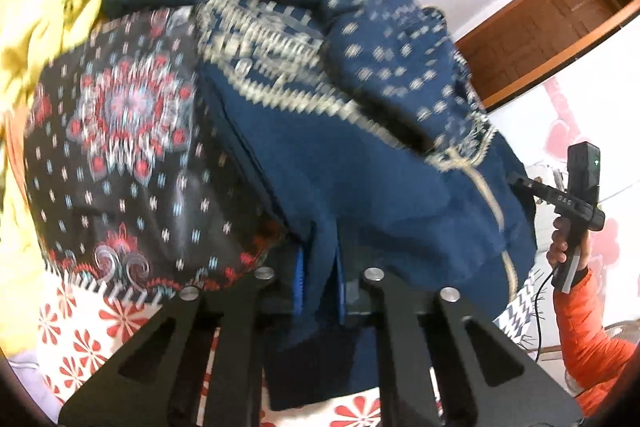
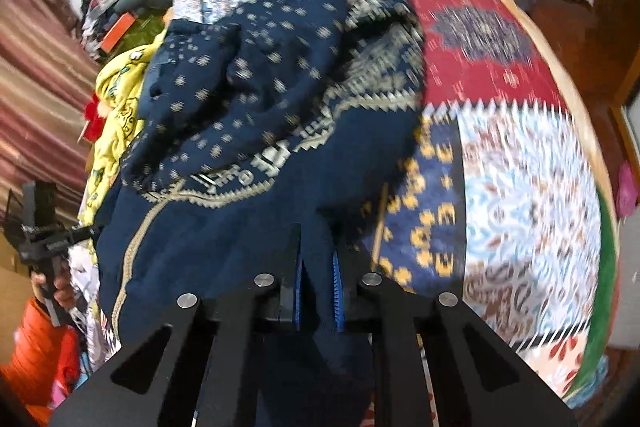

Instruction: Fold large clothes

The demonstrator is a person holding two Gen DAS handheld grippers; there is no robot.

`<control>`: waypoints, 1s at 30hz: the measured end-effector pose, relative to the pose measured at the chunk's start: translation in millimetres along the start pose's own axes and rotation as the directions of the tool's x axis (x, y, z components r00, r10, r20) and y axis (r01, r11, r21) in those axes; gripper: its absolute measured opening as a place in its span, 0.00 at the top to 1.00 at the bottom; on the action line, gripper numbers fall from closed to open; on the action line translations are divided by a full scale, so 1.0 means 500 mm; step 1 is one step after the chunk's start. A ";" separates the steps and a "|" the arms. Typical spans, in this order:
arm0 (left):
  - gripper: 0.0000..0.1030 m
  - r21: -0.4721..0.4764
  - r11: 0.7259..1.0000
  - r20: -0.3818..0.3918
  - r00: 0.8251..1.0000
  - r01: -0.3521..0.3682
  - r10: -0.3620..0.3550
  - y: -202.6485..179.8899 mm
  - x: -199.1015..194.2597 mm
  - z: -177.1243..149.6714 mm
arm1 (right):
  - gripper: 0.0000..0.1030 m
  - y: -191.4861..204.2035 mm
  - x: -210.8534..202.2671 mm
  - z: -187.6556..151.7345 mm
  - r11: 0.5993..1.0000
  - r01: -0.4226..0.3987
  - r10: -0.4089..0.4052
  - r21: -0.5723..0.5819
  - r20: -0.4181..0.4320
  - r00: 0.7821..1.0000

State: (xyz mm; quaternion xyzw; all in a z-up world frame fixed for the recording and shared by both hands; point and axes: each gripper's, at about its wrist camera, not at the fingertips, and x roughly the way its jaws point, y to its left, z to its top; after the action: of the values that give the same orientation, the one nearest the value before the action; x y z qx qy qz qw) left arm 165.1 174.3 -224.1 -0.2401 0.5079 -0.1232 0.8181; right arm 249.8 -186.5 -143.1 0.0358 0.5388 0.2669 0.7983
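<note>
A large navy blue garment (image 1: pixel 360 163) with cream embroidered borders and small dots is bunched and lifted over the bed. My left gripper (image 1: pixel 319 283) is shut on its edge, cloth pinched between the blue pads. My right gripper (image 2: pixel 318 287) is shut on another edge of the same garment (image 2: pixel 248 131), which drapes up and away from it. The right gripper also shows at the right of the left wrist view (image 1: pixel 576 203), held by a hand in an orange sleeve. The left gripper shows at the left of the right wrist view (image 2: pixel 44 231).
A patchwork bedspread (image 2: pixel 520 179) covers the bed. A dark red-flowered cloth (image 1: pixel 120 147) and a yellow garment (image 1: pixel 44 7) lie to the left, with clutter (image 2: pixel 116 15) behind. A wooden door (image 1: pixel 560 23) and white wall stand at the right.
</note>
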 end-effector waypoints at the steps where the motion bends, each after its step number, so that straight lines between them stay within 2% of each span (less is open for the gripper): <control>1: 0.92 0.008 1.000 0.017 1.000 0.001 -0.001 -0.010 -0.010 0.009 | 0.90 0.007 -0.003 0.005 1.000 -0.003 0.003 -0.016 0.008 1.000; 6: 0.94 0.034 0.999 0.123 0.992 0.029 -0.033 -0.039 -0.067 0.088 | 0.91 0.050 -0.037 0.061 0.995 0.014 -0.004 -0.100 0.102 0.995; 10: 0.94 0.044 0.998 0.228 0.972 0.040 -0.049 -0.044 -0.124 0.188 | 0.91 0.061 -0.052 0.127 0.992 0.039 -0.019 -0.117 0.165 0.986; 11: 0.94 0.039 0.999 0.250 0.967 0.035 -0.044 -0.037 -0.139 0.210 | 0.91 0.059 -0.052 0.145 0.991 0.046 -0.026 -0.128 0.156 0.987; 14: 0.94 0.006 1.000 0.315 0.949 -0.001 -0.001 -0.029 -0.140 0.281 | 0.91 0.042 -0.048 0.219 0.994 0.062 -0.043 -0.086 0.204 0.978; 17: 0.94 -0.081 0.997 0.353 0.935 -0.001 0.029 0.017 -0.111 0.351 | 0.91 0.011 -0.025 0.282 0.998 0.053 -0.048 -0.018 0.225 0.973; 19: 0.94 -0.127 0.992 0.354 0.933 -0.024 0.068 0.044 -0.083 0.381 | 0.91 -0.007 0.007 0.315 0.998 0.065 -0.065 0.011 0.216 0.974; 21: 0.94 -0.168 0.985 0.324 0.941 -0.049 0.102 0.079 -0.032 0.408 | 0.91 -0.025 0.055 0.341 0.997 0.067 -0.073 0.037 0.183 0.980; 23: 0.94 -0.183 0.977 0.274 0.948 -0.112 0.160 0.104 0.027 0.421 | 0.91 -0.039 0.106 0.360 0.995 0.092 -0.098 0.049 0.142 0.985; 26: 0.94 -0.169 0.968 0.209 0.953 -0.185 0.218 0.125 0.103 0.424 | 0.91 -0.058 0.179 0.365 0.992 0.121 -0.124 0.045 0.080 0.989; 30: 0.92 -0.107 0.968 0.210 0.947 -0.225 0.243 0.123 0.134 0.406 | 0.88 -0.076 0.184 0.353 0.995 0.090 -0.094 0.050 0.096 0.991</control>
State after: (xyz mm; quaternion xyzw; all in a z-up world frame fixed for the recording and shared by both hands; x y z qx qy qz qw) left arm 373.8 251.1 -232.8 -0.2235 0.4430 0.0233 0.8679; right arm 445.4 -135.7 -159.8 0.0422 0.5057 0.2155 0.8343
